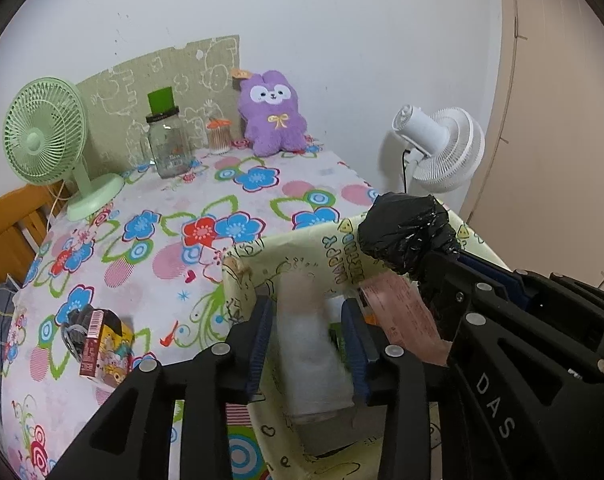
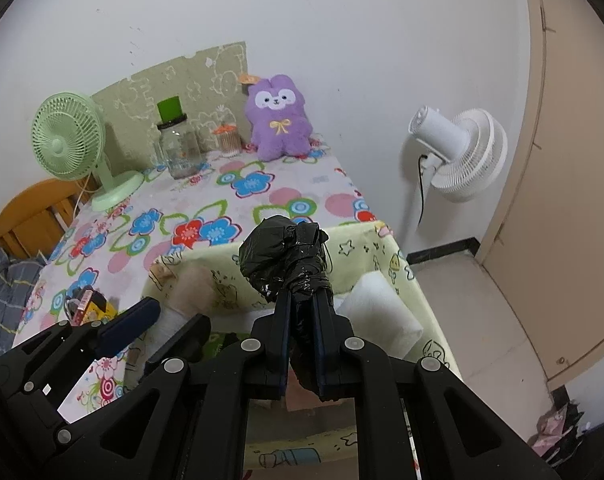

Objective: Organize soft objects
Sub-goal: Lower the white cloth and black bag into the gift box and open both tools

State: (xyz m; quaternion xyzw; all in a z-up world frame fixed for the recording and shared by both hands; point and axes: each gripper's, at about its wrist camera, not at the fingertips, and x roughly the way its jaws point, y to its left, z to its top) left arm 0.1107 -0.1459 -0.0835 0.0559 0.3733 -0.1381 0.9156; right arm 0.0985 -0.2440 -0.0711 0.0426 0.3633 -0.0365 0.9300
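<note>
A pale yellow box [image 1: 302, 258] with cartoon print stands at the table's near right corner. My left gripper [image 1: 306, 308] hangs over it, jaws slightly apart. A blurred white and pink soft roll [image 1: 310, 344] sits between the blue pads without being pressed. My right gripper [image 2: 304, 300] is shut on a black plastic-wrapped bundle [image 2: 286, 256], held above the box [image 2: 366, 248]. A white soft roll [image 2: 378, 314] and a pink packet [image 1: 402, 320] lie inside the box. A purple plush toy [image 1: 272, 114] leans on the wall at the table's far edge.
On the flowered tablecloth [image 1: 162, 208] stand a green desk fan [image 1: 46, 136], a glass jar [image 1: 168, 142] and a small swab pot [image 1: 219, 136]. A small cartoon carton [image 1: 102, 344] lies near left. A white floor fan [image 2: 458, 152] and a door are to the right.
</note>
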